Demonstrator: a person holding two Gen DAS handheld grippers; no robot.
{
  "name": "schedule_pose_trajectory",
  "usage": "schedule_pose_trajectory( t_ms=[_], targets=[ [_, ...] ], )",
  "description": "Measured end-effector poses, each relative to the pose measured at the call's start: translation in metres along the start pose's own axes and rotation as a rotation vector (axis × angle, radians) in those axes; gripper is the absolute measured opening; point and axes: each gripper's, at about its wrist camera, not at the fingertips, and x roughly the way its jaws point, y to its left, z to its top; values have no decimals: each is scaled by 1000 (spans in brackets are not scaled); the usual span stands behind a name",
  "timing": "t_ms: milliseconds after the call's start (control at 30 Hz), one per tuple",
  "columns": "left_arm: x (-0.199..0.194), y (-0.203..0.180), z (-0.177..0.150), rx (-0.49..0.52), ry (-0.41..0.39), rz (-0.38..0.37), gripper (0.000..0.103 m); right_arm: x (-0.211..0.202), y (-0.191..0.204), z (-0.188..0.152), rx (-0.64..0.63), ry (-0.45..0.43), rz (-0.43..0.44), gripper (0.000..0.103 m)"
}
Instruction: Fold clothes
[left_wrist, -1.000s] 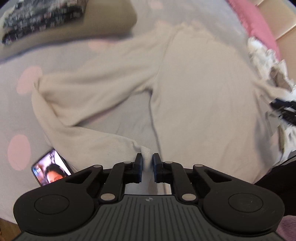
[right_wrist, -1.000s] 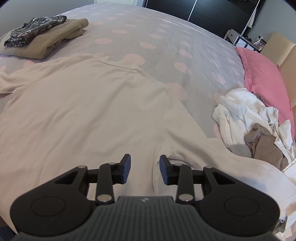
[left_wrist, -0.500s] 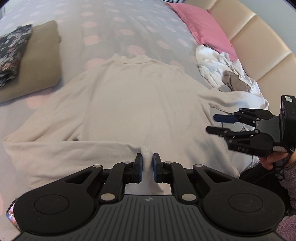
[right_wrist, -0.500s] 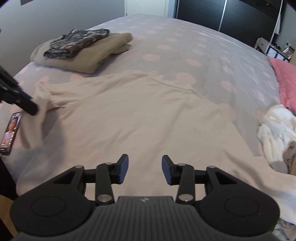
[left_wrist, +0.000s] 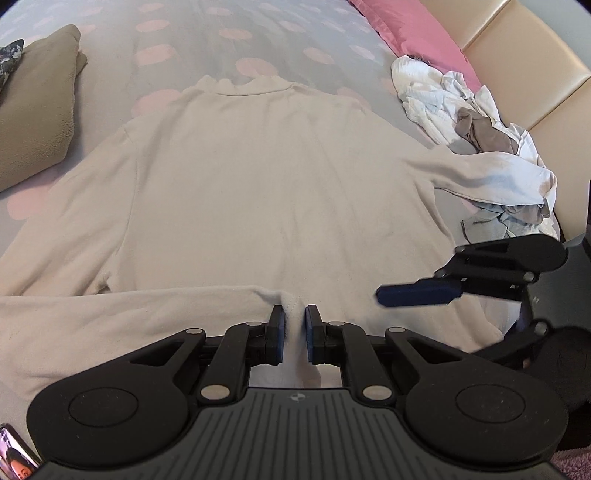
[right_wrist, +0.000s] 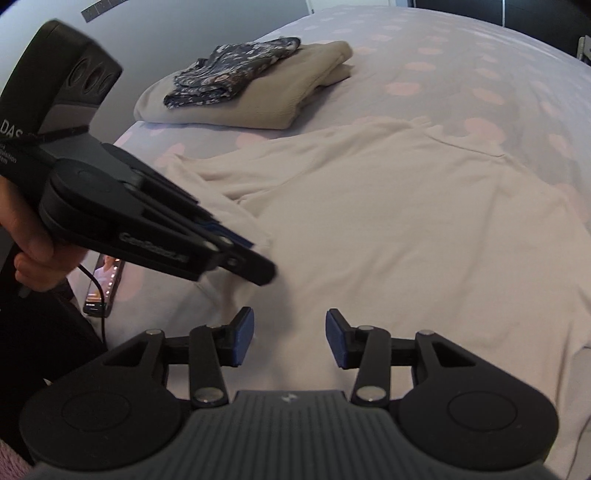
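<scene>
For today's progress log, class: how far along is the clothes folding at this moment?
Done: two folded garments sit stacked at the bed's corner. In hand: the cream sweater lies spread flat; the left gripper is shut on its cuff, the sleeve drawn across the hem, while the right gripper hovers open above it. Left: the other sleeve, the body folds and the white pile.

- A grey bedspread (left_wrist: 303, 33) dotted with pink spots covers the bed.
- A pink pillow (left_wrist: 413, 33) lies against a beige padded headboard (left_wrist: 517, 62).
- A lit phone (right_wrist: 103, 284) rests at the bed's edge.
</scene>
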Motion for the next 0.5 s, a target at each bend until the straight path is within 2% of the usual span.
schedule_pose_trajectory(
  t_ms=[167,267,333,367,400,500],
  targets=[
    [3,-2,7,-6,-2,-17,9,21,8,9,17,16,50,47],
    [4,-3,10,-4,-4,-31,9,32,10,12,14,10,39,45],
    [4,-3,13,2,-9,-32,9,38,9,15,17,11,13,34],
    [4,-3,13,6,-13,-30,9,41,8,16,26,16,9,14],
    [3,-2,14,5,-17,-29,10,41,5,17,41,12,16,7],
    [-12,10,18,-29,-64,-27,15,36,1,23,58,-18,28,6]
  ],
)
